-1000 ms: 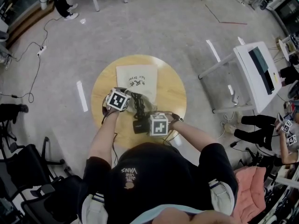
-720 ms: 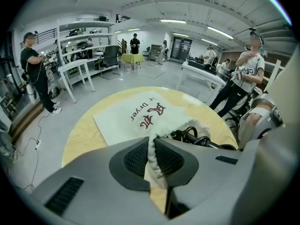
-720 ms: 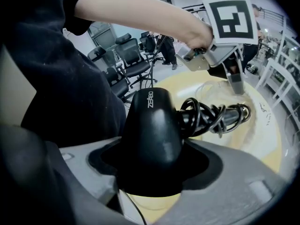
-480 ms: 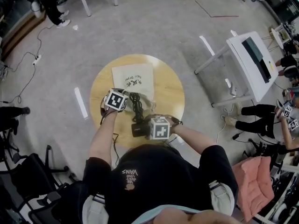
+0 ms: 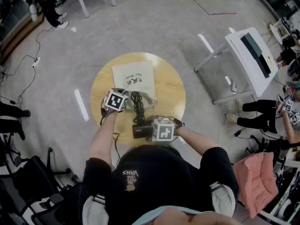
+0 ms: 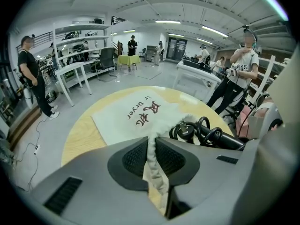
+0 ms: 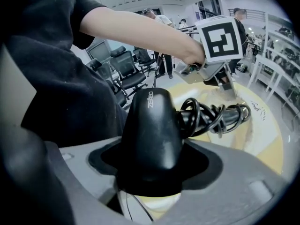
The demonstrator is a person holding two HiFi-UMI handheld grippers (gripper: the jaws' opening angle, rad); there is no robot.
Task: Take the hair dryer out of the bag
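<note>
Hair dryer (image 5: 139, 128) sits gripped in right gripper's (image 7: 149, 172) wide-spread fingers at bench's (image 5: 172, 93) six o'clock; left gripper's (image 6: 152, 161) fingers, just loosening, pinch the bag (image 5: 134, 78).

Head camera: above, steeply down on round table (image 5: 173, 86). Left gripper (image 6: 151, 146) camera: low, close, faces across table. Right gripper (image 7: 150, 165) camera: low, close, faces person (image 7: 61, 69). All share tabletop.
</note>
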